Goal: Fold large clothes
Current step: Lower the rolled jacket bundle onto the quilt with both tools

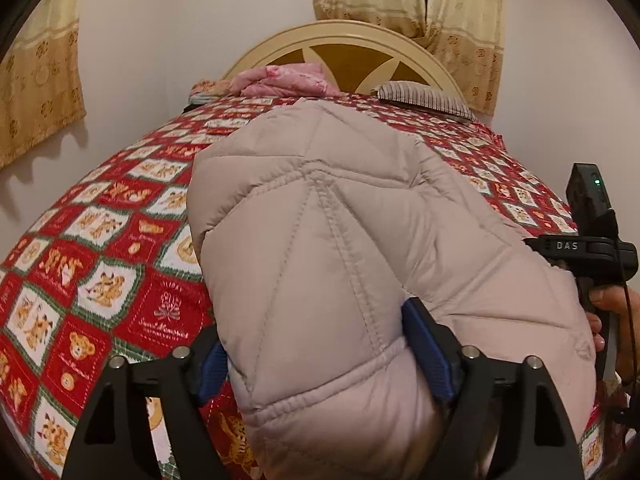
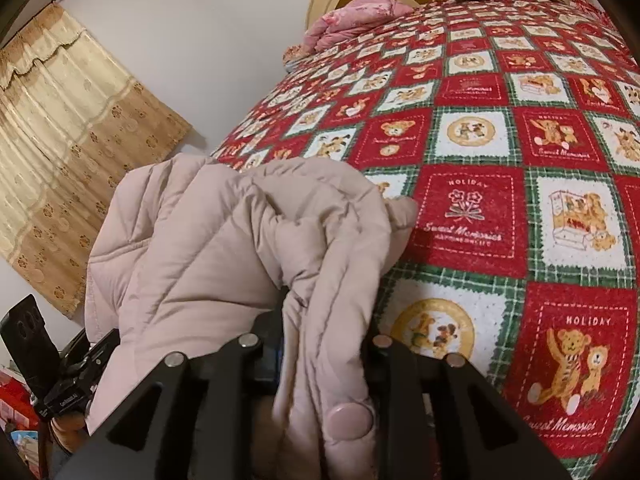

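A pale pink quilted puffer jacket (image 1: 340, 240) lies on the bed, stretching away toward the headboard. My left gripper (image 1: 320, 364) is shut on the jacket's thick near edge, its blue pads (image 1: 428, 352) pressed into both sides. In the right wrist view the jacket (image 2: 224, 248) is bunched up, and my right gripper (image 2: 320, 356) is shut on a folded edge with a round snap button (image 2: 348, 420). The right gripper's body also shows at the right edge of the left wrist view (image 1: 588, 248). The jacket's near part is lifted above the bed.
The bed has a red, green and white teddy-bear patchwork cover (image 1: 112, 280) (image 2: 500, 160). A pink folded blanket (image 1: 288, 80) and a striped pillow (image 1: 428, 98) lie by the cream headboard (image 1: 340, 36). Gold curtains (image 2: 68, 148) hang on the walls.
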A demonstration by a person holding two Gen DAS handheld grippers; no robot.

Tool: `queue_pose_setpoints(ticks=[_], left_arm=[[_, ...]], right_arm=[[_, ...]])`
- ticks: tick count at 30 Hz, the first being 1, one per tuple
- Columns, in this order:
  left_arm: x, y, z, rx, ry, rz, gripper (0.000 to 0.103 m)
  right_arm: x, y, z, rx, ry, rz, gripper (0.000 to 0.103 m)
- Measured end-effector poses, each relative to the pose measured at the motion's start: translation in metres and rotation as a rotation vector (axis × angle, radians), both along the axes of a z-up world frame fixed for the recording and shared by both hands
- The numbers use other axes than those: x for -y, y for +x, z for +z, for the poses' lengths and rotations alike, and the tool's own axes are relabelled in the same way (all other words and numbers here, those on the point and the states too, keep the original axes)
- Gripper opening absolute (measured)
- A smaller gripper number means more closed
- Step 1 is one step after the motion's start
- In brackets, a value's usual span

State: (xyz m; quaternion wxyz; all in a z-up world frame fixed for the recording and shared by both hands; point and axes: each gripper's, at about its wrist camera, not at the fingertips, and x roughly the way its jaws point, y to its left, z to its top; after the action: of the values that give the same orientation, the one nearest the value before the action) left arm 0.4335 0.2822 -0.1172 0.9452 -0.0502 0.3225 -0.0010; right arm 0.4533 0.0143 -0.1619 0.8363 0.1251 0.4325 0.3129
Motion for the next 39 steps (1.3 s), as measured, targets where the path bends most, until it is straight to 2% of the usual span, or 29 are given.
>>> queue_pose_setpoints(ticks=[8,20,33,39], left_arm=[[-0.002,0.002,-0.011,-0.010,-0.010,0.020,0.092],[0.002,0.004,-0.015,-0.017,-0.005,0.046,0.097],[0.000,0.003,-0.020,-0.011,-0.020,0.053,0.099],[0.003,0.002,-0.018,-0.008,0.004,0.058,0.099]], right_arm=[[-0.005,0.003,-0.007,-0.004,-0.037,-0.007,0.029],[-0.006,0.003,-0.010,-0.011,-0.095,-0.037,0.037],[-0.011,-0.001,-0.008,0.015,-0.172,-0.078,0.042],[-0.010,0.000,-0.008,0.018,-0.193,-0.104,0.050]])
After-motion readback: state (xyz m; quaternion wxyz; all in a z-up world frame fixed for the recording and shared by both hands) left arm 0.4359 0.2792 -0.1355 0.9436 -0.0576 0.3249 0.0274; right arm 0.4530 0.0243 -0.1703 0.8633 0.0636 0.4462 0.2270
